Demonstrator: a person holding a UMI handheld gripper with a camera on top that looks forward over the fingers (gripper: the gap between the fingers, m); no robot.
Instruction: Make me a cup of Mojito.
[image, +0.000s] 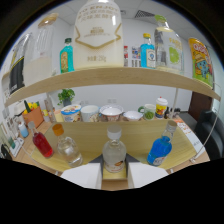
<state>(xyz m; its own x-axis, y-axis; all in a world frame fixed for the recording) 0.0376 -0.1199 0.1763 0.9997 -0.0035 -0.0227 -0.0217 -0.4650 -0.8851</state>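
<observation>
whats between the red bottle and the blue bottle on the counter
In the gripper view, a clear stoppered bottle and a clear white-capped bottle stand between the red bottle and blue bottle; the white-capped one sits between the open gripper fingers.

This is looking like an office corner fitted out as a small drinks bar. A two-level pale wooden shelf is standing in front of me, and bottles are lining both levels: a large white labelled bottle and a teal one up top, a red bottle, a clear bottle and a blue bottle below. Paper cups and bowls are sitting in a row behind them. White walls and a ceiling vent are showing beyond, a potted plant is growing by the wall, and a dark chair is standing beside the counter.
</observation>
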